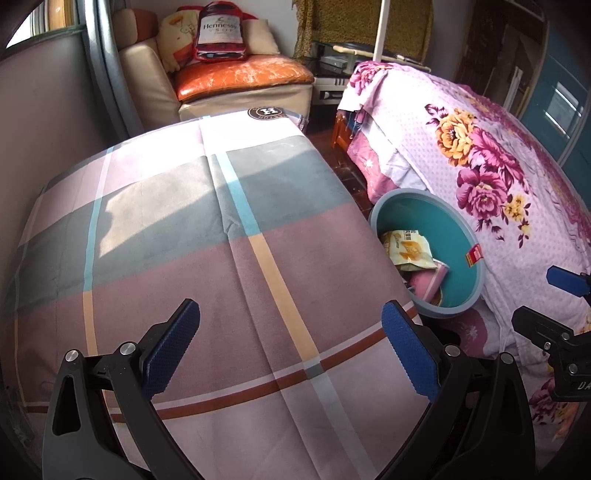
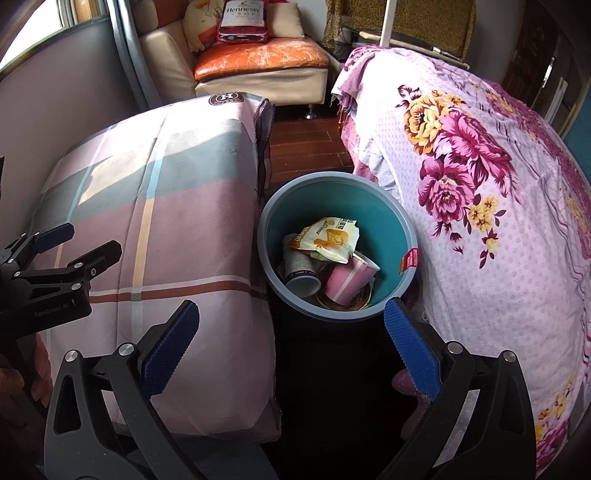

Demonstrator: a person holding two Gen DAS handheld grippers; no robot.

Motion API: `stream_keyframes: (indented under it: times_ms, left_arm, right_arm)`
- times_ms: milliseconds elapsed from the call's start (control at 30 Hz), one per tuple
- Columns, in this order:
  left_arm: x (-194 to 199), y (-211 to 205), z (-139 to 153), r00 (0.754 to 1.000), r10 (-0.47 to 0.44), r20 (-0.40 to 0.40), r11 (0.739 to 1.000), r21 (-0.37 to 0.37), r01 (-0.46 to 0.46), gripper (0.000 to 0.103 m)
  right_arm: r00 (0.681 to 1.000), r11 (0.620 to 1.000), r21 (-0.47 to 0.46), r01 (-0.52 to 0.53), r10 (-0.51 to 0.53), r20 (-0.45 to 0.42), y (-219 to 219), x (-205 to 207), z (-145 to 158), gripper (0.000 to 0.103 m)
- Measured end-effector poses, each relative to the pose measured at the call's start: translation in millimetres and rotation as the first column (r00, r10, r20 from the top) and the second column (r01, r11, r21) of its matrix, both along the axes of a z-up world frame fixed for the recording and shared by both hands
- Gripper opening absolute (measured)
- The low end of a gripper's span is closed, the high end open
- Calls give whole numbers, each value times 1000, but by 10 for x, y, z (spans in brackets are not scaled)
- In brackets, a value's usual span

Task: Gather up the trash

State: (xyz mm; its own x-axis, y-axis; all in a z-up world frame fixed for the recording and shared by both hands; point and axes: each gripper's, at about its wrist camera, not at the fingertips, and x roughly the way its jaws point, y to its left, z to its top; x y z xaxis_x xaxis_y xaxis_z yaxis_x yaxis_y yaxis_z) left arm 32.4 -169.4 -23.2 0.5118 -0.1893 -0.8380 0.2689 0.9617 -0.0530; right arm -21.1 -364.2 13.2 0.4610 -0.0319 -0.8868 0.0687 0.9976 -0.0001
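1. Left wrist view: left tool (image 1: 291, 350) spread wide, nothing between its blue pads, hovering over a plaid-covered mattress (image 1: 184, 229) in pink, grey and cream blocks.
2. To the right, wedged between that mattress and a floral-quilted bed (image 1: 498, 177), a teal trash bin (image 1: 458, 229) with a grey rim and a red sticker (image 1: 474, 256) on its inner wall.
3. Inside the bin: a yellow snack wrapper (image 1: 408, 251) on top, a pink paper cup (image 1: 428, 280) partly hidden by the mattress edge.
4. At the far right edge, part of the right tool (image 1: 561, 306), black with a blue pad, fingers apart.
5. Behind: an orange-cushioned sofa (image 1: 240, 77) carrying a Hennessy bag (image 1: 219, 31) and pillows.
6. Right wrist view: right tool (image 2: 291, 350) gaping open and empty, poised above the dark gap before the trash bin (image 2: 391, 221).
7. Bin contents plainer here: snack wrapper (image 2: 327, 238) lying over a grey-blue cup (image 2: 301, 269) on its side, pink paper cup (image 2: 351, 278) tipped beside it, touching; something woven or papery under them, too hidden to name.
8. Left tool (image 2: 77, 243) at the left edge over the plaid mattress (image 2: 177, 221), fingers parted, held by a hand (image 2: 22, 373) just visible below.
9. Wooden floor (image 2: 306, 144) between mattress, floral bed (image 2: 480, 192) and sofa (image 2: 258, 66).
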Motion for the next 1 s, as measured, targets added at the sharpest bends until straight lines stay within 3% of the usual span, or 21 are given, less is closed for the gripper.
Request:
stream_keyframes:
  times_ms: [1000]
  left_arm:
    - [62, 21, -135, 999, 31, 19, 999, 41, -32, 99]
  right_arm:
    - [998, 1000, 4, 28, -27, -62, -75, 134, -285, 96]
